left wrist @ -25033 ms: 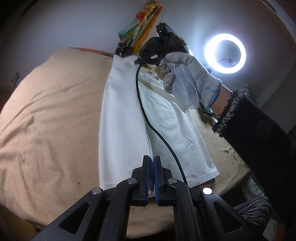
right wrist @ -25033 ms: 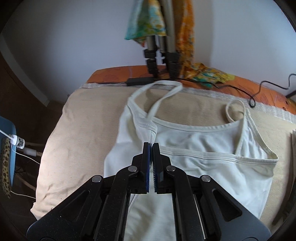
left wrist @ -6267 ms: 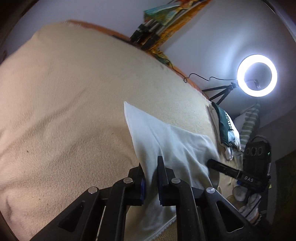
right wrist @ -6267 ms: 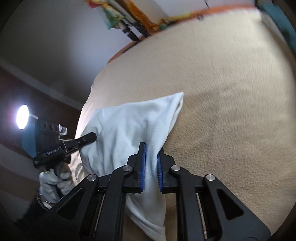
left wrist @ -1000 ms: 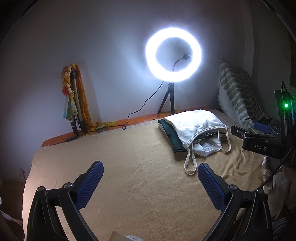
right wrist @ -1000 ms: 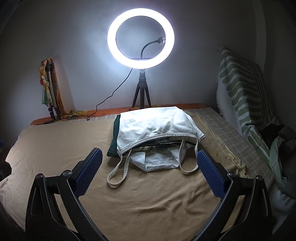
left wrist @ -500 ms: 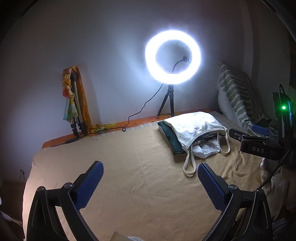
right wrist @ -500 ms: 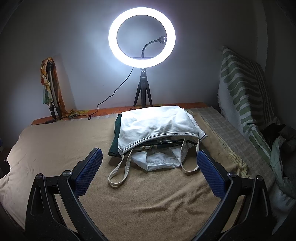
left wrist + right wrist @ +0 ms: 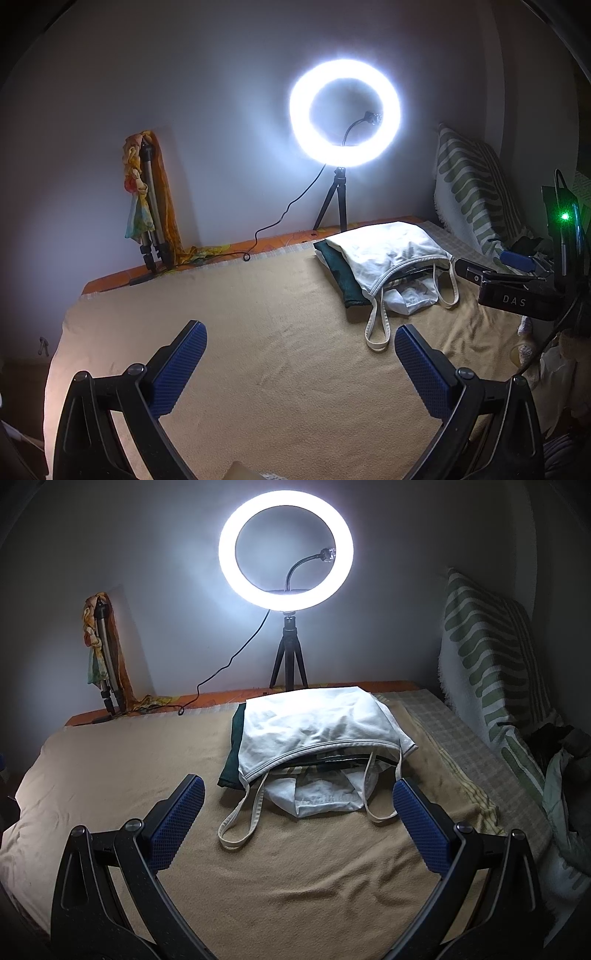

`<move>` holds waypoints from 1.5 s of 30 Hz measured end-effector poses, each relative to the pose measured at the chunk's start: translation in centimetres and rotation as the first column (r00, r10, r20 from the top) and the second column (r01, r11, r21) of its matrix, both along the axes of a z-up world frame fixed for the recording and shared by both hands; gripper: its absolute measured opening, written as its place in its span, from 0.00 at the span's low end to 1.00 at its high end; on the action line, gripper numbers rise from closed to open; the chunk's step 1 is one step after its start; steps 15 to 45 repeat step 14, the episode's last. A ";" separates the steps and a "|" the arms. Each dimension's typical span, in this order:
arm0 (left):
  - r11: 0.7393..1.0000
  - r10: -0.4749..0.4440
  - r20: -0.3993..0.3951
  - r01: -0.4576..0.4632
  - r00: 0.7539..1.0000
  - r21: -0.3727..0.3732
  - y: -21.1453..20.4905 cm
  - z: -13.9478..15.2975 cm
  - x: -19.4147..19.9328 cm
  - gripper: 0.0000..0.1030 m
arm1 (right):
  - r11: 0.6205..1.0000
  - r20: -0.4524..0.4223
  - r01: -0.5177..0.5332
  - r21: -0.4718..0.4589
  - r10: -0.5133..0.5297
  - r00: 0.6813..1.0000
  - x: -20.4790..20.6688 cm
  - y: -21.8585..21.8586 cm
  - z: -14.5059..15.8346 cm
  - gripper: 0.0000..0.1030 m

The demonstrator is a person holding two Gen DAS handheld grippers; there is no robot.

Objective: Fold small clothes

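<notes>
A folded white strappy top (image 9: 317,727) lies on top of a small pile of clothes at the far side of the tan blanket (image 9: 295,878), over a dark green garment (image 9: 231,760) and a white garment (image 9: 321,794). Its straps (image 9: 240,823) trail toward me. The pile also shows in the left wrist view (image 9: 388,254), to the right. My right gripper (image 9: 297,812) is open and empty, held above the blanket just short of the pile. My left gripper (image 9: 299,358) is open and empty, left of the pile. The right gripper's body (image 9: 513,295) shows at the right edge of the left wrist view.
A lit ring light on a tripod (image 9: 286,550) stands behind the pile against the wall. A second tripod draped with orange cloth (image 9: 105,657) stands at the back left. A green striped cushion (image 9: 491,657) leans at the right, with more clothes (image 9: 561,760) below it.
Both grippers, shut on the white top several seconds ago, are open and empty now. Over the last second both views have shifted only slightly.
</notes>
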State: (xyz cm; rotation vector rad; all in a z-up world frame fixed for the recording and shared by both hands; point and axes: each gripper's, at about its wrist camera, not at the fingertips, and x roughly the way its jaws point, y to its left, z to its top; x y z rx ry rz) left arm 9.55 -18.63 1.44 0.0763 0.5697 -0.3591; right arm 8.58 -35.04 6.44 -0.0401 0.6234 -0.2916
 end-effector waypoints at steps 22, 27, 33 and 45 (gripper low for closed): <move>1.000 0.012 0.105 -0.015 0.994 0.023 0.1 0.0 -1.3 1.00 | 1.000 -0.004 -0.008 0.004 0.008 1.000 0.1 -0.1 -0.1 1.00; 1.000 0.012 0.105 -0.015 0.994 0.023 0.1 0.0 -1.3 1.00 | 1.000 -0.004 -0.008 0.004 0.008 1.000 0.1 -0.1 -0.1 1.00; 1.000 0.012 0.105 -0.015 0.994 0.023 0.1 0.0 -1.3 1.00 | 1.000 -0.004 -0.008 0.004 0.008 1.000 0.1 -0.1 -0.1 1.00; 1.000 0.012 0.105 -0.015 0.994 0.023 0.1 0.0 -1.3 1.00 | 1.000 -0.004 -0.008 0.004 0.008 1.000 0.1 -0.1 -0.1 1.00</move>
